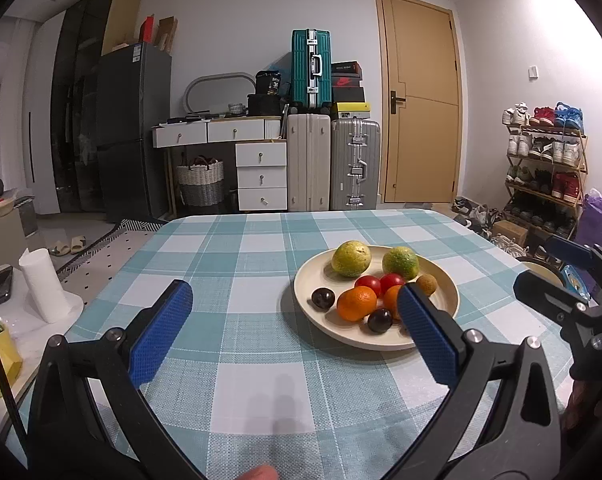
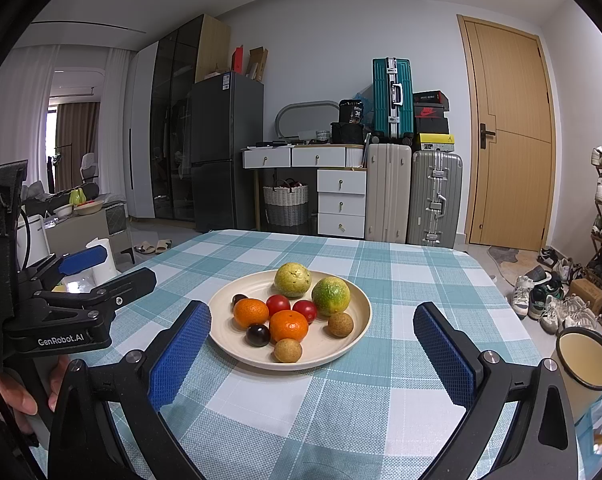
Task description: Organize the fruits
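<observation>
A cream plate (image 2: 353, 340) (image 1: 313, 280) sits on the checked tablecloth and holds a yellow-green fruit (image 2: 293, 279) (image 1: 351, 258), a green orange (image 2: 331, 295) (image 1: 400, 263), two mandarins (image 2: 289, 325) (image 1: 356, 303), two cherry tomatoes (image 2: 278, 305) (image 1: 368, 283), dark plums (image 2: 258, 334) (image 1: 323, 299) and brown longans (image 2: 340, 324) (image 1: 426, 283). My left gripper (image 1: 295, 300) is open and empty, left of the plate; it shows in the right wrist view (image 2: 107, 268). My right gripper (image 2: 312, 318) is open and empty, its fingers either side of the plate's near half; it shows in the left wrist view (image 1: 541, 268).
A cream enamel mug (image 2: 585, 364) stands at the table's right edge. A paper towel roll (image 1: 43, 284) stands on a side surface to the left. Suitcases (image 1: 333, 160), a drawer unit, a fridge and a shoe rack (image 1: 545, 160) line the room beyond the table.
</observation>
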`<state>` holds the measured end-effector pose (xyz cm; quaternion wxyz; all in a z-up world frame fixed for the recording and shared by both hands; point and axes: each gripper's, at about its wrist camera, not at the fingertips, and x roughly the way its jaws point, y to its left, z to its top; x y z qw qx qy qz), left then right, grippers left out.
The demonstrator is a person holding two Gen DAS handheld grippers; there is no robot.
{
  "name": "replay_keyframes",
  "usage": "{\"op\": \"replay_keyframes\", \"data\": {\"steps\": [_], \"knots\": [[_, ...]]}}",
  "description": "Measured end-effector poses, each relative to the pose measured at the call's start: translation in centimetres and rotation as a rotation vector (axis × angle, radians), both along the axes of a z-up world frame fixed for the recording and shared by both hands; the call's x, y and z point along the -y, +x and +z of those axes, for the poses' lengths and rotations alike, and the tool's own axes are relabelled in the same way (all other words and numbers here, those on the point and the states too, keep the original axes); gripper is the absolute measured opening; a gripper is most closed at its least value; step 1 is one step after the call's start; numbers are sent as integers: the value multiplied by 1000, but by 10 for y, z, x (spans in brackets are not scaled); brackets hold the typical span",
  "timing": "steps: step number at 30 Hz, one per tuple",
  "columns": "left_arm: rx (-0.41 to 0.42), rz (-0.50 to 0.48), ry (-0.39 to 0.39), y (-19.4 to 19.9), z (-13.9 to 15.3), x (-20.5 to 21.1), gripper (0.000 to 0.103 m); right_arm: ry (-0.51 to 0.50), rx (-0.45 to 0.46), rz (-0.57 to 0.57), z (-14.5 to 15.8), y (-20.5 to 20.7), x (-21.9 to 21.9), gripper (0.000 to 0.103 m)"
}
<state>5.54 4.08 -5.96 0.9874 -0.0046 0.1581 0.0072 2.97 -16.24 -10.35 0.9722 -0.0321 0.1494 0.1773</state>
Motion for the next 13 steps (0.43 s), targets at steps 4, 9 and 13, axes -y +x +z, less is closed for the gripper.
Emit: {"op": "replay_keyframes", "data": {"steps": [4, 9, 13], "knots": [[-11, -3, 2, 1, 0, 0, 102, 0, 0, 0, 0, 0, 0, 103], [-19, 10, -7, 1, 0, -2, 102, 0, 0, 0, 0, 0, 0, 103], [-7, 28, -15, -1, 1, -5, 102, 0, 0, 0, 0, 0, 0, 103]]}}
